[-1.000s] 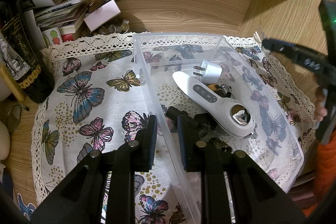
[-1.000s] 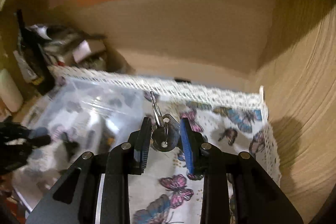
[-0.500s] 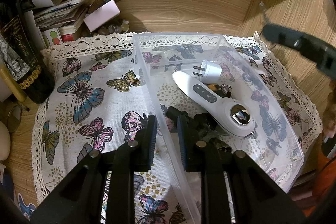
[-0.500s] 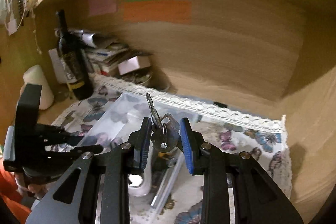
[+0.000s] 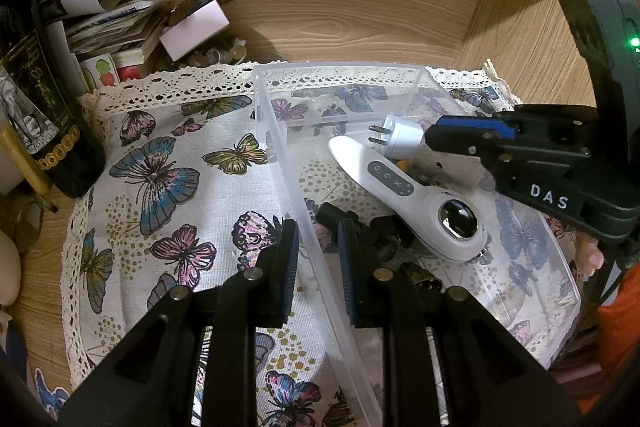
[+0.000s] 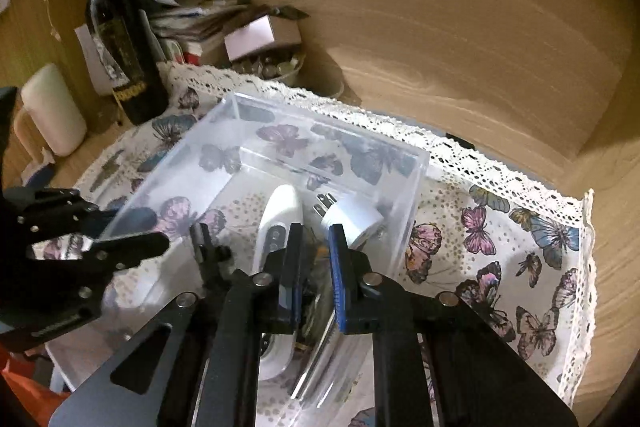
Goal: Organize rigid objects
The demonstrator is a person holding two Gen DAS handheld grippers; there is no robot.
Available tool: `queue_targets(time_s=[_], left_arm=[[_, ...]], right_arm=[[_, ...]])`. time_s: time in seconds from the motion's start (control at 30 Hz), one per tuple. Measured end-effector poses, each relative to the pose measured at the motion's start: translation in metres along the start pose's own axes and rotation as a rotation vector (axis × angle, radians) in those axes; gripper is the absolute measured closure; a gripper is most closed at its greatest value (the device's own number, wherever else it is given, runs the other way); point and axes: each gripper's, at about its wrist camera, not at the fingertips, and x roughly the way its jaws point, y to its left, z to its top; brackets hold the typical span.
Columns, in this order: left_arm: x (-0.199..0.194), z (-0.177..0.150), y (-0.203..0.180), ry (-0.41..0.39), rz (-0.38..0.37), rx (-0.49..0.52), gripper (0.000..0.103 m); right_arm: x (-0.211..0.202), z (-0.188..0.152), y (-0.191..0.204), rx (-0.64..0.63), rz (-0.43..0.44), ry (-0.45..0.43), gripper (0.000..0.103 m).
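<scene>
A clear plastic bin (image 5: 344, 69) sits on a butterfly cloth and also shows in the right wrist view (image 6: 332, 137). In it lie a white handheld device (image 5: 404, 189), a white plug adapter (image 5: 402, 135) and dark small items (image 5: 384, 235). My left gripper (image 5: 314, 239) is shut on the bin's left wall. My right gripper (image 6: 314, 259) hangs over the bin's right side, its jaws slightly apart and empty. The keys it held are no longer between the jaws; I cannot pick them out in the bin. The right gripper also shows in the left wrist view (image 5: 468, 137).
A dark wine bottle (image 5: 44, 115) stands at the left, with a stack of papers and boxes (image 5: 120, 23) and a bowl of small items (image 6: 272, 65) behind the cloth. A white candle (image 6: 52, 109) stands further left. Wooden walls close the back and right.
My right gripper moved from the right of the cloth to over the bin and came down. The keys it held have left its jaws. My left gripper stayed on the bin wall.
</scene>
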Motion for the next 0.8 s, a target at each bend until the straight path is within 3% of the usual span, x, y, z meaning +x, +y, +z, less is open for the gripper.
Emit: queue_targets(time_s=[0.17,0.3,0.37,0.5,0.53,0.6,0.67,0.8], left_arm=[[0.000,0.001,0.001,0.005,0.000,0.000,0.084],[-0.006,0.003,0.001,-0.007,0.013,0.002,0.084],[-0.014,0.004,0.001,-0.030,0.032,0.002,0.084],[-0.036,0.007,-0.003,-0.085,0.052,-0.002,0.084],[-0.044,0.008,-0.006,-0.104,0.056,0.000,0.084],[-0.059,0.008,-0.014,-0.142,0.063,0.008,0.079],[-0.076,0.007,-0.024,-0.196,0.070,0.018,0.058],[-0.113,0.001,-0.047,-0.321,0.106,0.045,0.049]], right_arm=[[-0.010,-0.003,-0.001,0.010,-0.003,-0.011,0.090],[-0.036,-0.005,-0.004,0.024,-0.046,-0.072,0.068],[-0.053,-0.008,-0.007,0.036,-0.070,-0.115,0.060],[-0.087,-0.016,-0.011,0.076,-0.082,-0.199,0.033],[-0.094,-0.019,-0.011,0.084,-0.088,-0.215,0.031],[-0.109,-0.026,-0.009,0.095,-0.109,-0.255,0.023],[-0.121,-0.033,-0.008,0.106,-0.120,-0.282,0.019],[-0.145,-0.049,-0.001,0.109,-0.124,-0.343,0.011]])
